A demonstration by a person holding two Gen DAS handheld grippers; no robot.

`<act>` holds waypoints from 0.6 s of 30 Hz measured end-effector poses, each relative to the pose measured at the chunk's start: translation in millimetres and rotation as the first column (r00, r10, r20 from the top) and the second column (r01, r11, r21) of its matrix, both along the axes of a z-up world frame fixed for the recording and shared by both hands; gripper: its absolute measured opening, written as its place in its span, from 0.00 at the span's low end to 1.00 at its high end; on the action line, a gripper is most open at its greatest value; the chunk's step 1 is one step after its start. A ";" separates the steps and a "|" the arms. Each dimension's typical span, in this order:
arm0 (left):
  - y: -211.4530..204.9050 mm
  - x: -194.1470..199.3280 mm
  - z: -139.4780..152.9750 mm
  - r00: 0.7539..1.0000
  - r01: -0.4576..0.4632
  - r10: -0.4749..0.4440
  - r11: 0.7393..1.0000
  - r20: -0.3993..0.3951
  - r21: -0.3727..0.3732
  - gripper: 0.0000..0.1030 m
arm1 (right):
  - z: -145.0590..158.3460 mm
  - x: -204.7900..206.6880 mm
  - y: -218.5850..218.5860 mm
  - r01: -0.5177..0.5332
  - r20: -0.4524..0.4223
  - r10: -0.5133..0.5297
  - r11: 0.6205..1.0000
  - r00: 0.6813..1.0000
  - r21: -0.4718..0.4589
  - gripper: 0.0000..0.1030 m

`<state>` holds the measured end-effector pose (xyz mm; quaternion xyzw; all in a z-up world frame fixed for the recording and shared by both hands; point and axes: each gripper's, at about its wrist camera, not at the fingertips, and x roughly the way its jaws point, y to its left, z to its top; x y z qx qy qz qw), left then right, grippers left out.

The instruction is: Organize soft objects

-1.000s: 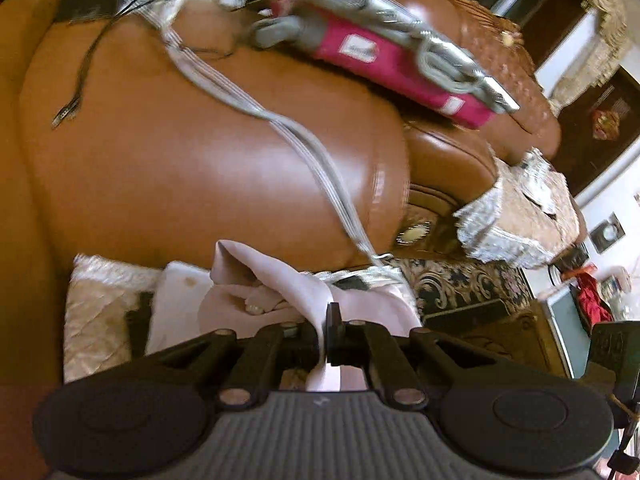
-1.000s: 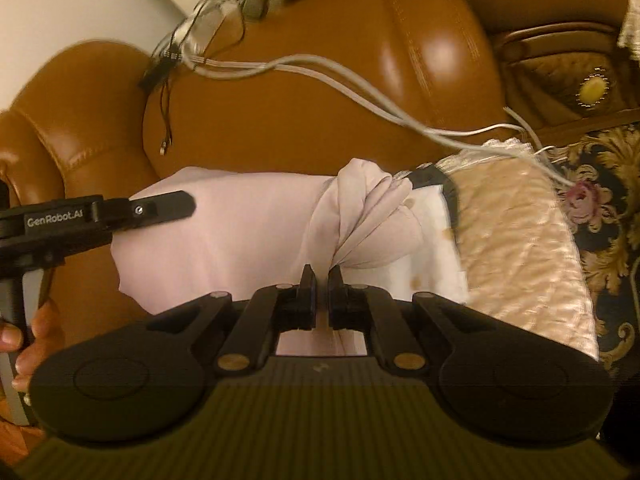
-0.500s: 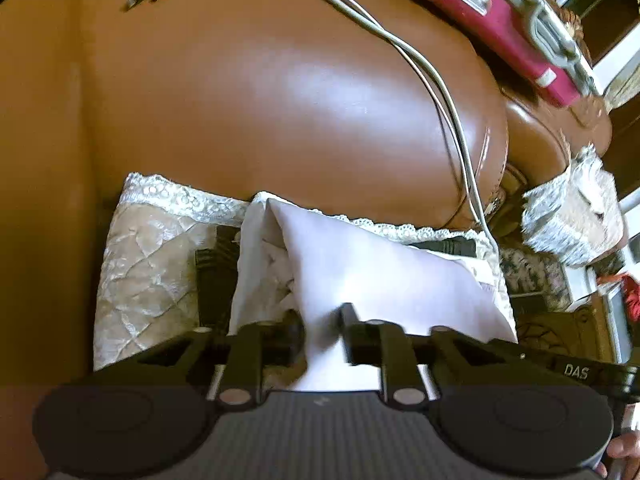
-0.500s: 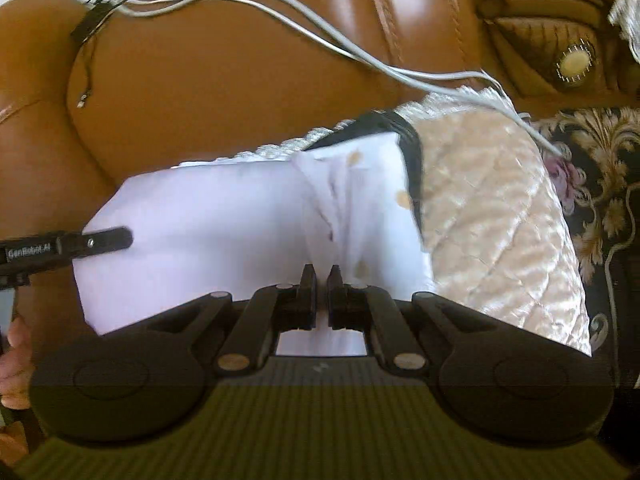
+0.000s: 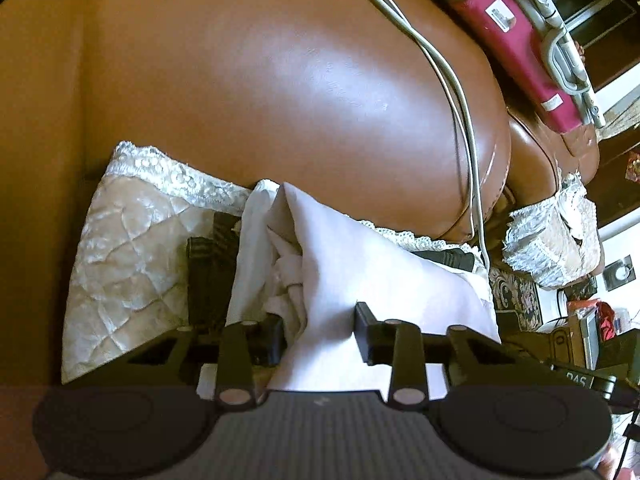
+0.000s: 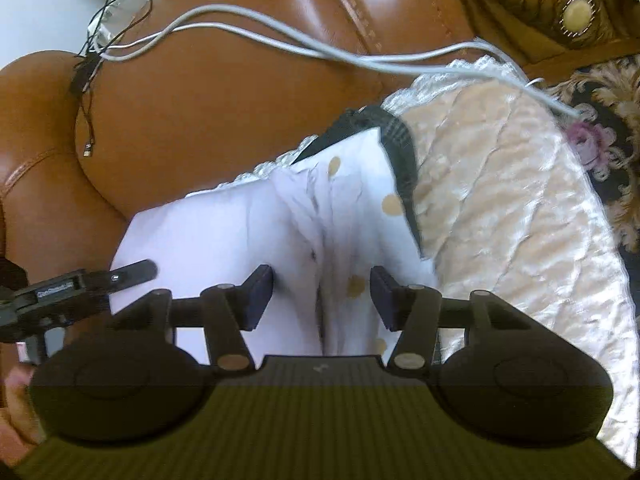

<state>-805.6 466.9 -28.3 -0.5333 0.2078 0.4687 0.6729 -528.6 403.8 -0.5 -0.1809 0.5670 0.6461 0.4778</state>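
Observation:
A pale lilac cloth lies folded on a white cloth with tan dots, which rests on a dark garment on the sofa seat. My left gripper is open, its jaws standing apart over the lilac cloth's near edge. In the right wrist view the lilac cloth spreads to the left and the dotted cloth bunches in the middle. My right gripper is open, with the bunched dotted cloth lying between and below its fingers. The left gripper's tip pokes in from the left.
A quilted cream seat cover lies under the pile. The brown leather sofa back rises behind, with grey cables draped over it. A pink and grey appliance lies on top. A patterned carpet is to the right.
Both grippers have opened and let go of the cloth. The lilac cloth, held up bunched a second ago, now lies flat on the pile; both cameras have dropped lower and closer.

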 end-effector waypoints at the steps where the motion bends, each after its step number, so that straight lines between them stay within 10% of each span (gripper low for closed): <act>1: -0.4 -0.4 -0.6 1.000 -0.004 0.004 1.000 0.000 0.000 0.35 | -2.2 -1.1 0.3 -0.005 -0.015 0.005 1.000 1.000 0.003 0.60; 5: -5.2 0.1 1.4 1.000 -0.022 0.023 1.000 -0.018 0.015 0.31 | -7.5 -4.8 -0.6 -0.010 -0.018 0.010 1.000 1.000 -0.005 0.15; 12: -22.9 19.2 11.9 0.997 -0.022 0.026 0.998 -0.075 0.058 0.24 | 29.1 -25.5 -1.8 -0.082 0.114 0.070 0.991 0.991 0.102 0.09; 18: -24.8 27.7 17.4 0.992 -0.005 0.016 0.996 -0.123 0.088 0.28 | 53.0 -44.4 9.9 -0.188 0.355 0.146 0.978 0.923 0.086 0.09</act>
